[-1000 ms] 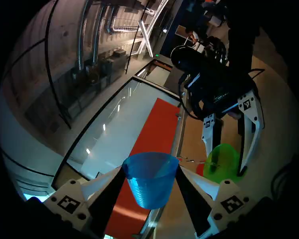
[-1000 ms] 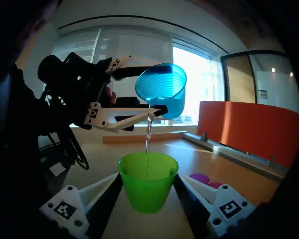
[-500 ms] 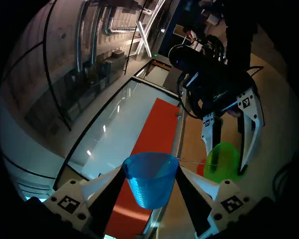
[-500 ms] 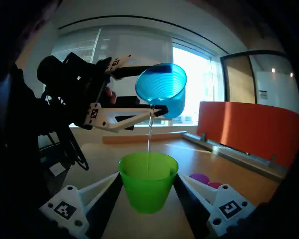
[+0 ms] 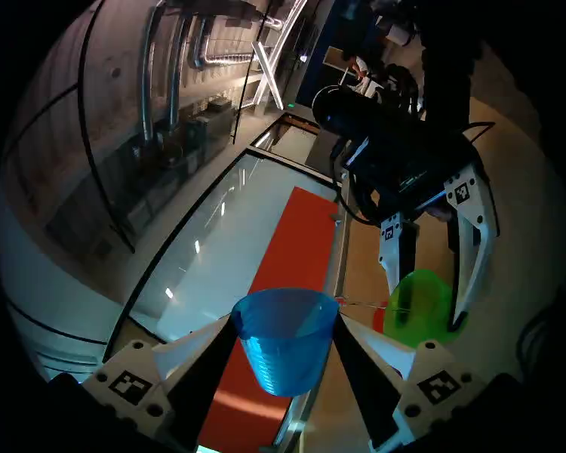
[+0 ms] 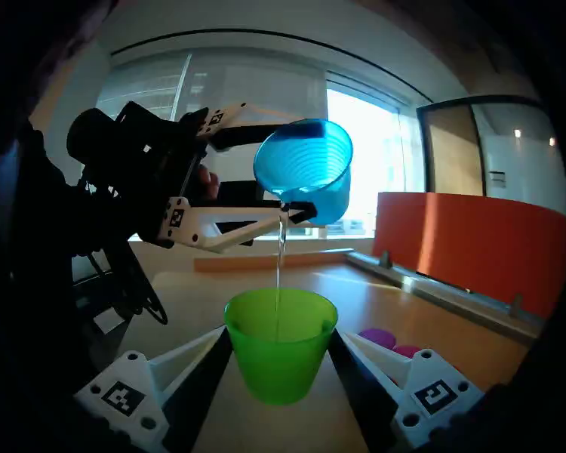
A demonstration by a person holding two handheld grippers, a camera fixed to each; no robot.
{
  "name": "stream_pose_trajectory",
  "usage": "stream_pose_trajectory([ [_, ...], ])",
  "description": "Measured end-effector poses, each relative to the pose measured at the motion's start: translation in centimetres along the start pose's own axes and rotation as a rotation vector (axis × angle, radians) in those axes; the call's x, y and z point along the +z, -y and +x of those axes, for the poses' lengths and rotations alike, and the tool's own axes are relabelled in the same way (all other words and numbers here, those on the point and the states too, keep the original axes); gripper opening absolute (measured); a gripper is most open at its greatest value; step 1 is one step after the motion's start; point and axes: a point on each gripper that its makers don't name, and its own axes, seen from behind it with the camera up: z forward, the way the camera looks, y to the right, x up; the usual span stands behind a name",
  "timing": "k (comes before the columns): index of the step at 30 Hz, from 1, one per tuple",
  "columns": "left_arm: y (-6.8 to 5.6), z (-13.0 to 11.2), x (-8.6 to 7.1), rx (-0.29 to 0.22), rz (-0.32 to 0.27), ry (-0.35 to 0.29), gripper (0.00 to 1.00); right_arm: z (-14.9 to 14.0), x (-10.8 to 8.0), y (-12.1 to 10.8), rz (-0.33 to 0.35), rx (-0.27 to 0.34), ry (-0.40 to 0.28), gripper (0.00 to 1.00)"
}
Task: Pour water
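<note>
1. The left gripper is closed on the tilted blue cup, at upper centre of the right gripper view.
2. The right gripper clamps the upright green cup at lower centre.
3. A thin water stream falls from blue cup into green.

Slight shift of the translucent blue plastic cup, together with the black-and-white left gripper around it, toward the upper left of the right gripper view. Thin stream of water displaced slightly left, straighter than one second ago. In the left gripper view, small drift of the translucent green plastic cup and the right gripper leftward and upward. Grey metal pipes at upper left also shifted left.
</note>
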Motion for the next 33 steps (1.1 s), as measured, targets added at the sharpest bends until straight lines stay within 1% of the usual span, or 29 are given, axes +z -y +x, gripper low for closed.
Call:
stream_pose_trajectory([
  [12,0.16,0.10,-0.02,0.010,0.003,-0.001,0.86,0.13,0.02,-0.01,-0.001,-0.002,-0.001,0.88],
  [33,0.23,0.36,-0.17,0.046,0.002,0.001,0.86,0.21,-0.08,-0.01,-0.002,-0.003,-0.007,0.88],
])
